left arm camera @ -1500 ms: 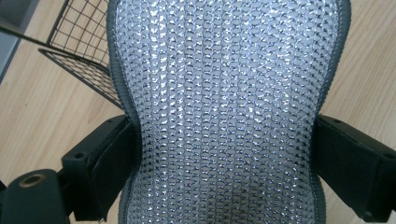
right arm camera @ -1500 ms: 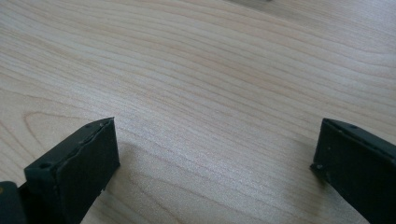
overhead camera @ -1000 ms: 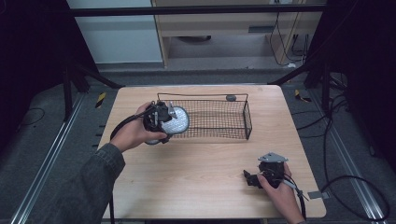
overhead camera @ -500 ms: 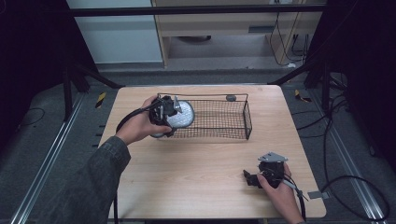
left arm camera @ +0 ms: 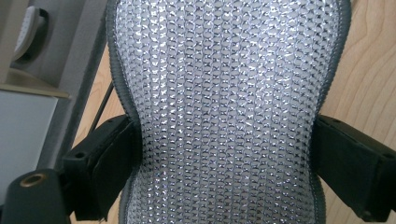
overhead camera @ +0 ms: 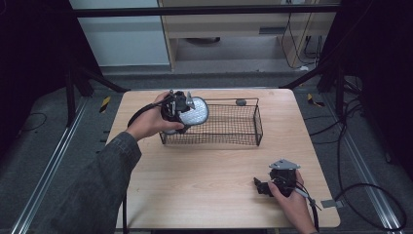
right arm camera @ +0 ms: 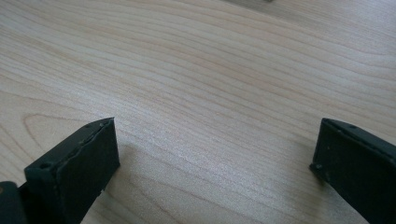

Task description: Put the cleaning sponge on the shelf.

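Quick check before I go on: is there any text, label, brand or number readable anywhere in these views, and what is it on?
None: no readable text in any view.
The silvery mesh pad clamped in the left gripper shows only its weave, no tag.
The wire basket, the wooden table and the right gripper bear no legible marking.
The yellow-and-black strips on the floor are striped tape, not lettering.

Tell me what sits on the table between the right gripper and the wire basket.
Nothing: in the high view, bare wooden table separates the right gripper from the wire basket.
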{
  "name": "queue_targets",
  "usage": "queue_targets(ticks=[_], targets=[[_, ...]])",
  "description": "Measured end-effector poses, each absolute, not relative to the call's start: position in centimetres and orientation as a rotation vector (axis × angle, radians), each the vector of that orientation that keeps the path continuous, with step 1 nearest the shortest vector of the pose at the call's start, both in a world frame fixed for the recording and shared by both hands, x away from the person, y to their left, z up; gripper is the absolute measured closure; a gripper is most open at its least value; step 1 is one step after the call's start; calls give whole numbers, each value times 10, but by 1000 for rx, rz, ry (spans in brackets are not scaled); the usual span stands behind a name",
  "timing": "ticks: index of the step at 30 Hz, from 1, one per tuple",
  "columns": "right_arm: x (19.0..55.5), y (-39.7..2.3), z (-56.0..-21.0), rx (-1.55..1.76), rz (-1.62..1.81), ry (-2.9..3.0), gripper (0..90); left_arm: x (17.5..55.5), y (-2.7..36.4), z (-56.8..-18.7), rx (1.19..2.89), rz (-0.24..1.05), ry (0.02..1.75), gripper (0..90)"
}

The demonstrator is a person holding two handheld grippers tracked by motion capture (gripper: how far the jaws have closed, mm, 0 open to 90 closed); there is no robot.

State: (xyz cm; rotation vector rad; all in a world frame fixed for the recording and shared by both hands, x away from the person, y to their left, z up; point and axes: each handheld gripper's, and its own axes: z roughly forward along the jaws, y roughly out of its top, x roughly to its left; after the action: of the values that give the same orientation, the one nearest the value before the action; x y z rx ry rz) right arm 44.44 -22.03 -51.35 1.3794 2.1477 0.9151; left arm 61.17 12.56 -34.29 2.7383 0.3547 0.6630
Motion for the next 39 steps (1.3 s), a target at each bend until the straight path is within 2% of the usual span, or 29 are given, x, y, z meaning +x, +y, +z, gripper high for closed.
queue_targets(ticks=[8, 16, 22, 39], targets=[[446, -220, -513, 1378, 915, 2150, 4, 629, 119, -343, 2755, 652, 283, 92], [446, -220, -513, 1376, 915, 2149, 4, 640, 115, -345, 2762, 709, 236, 93], [445, -220, -513, 1376, 914, 2149, 5, 636, 119, -343, 2734, 770, 243, 93], [445, -220, -513, 1386, 909, 2143, 4, 628, 116, -348, 2750, 787, 208, 93]])
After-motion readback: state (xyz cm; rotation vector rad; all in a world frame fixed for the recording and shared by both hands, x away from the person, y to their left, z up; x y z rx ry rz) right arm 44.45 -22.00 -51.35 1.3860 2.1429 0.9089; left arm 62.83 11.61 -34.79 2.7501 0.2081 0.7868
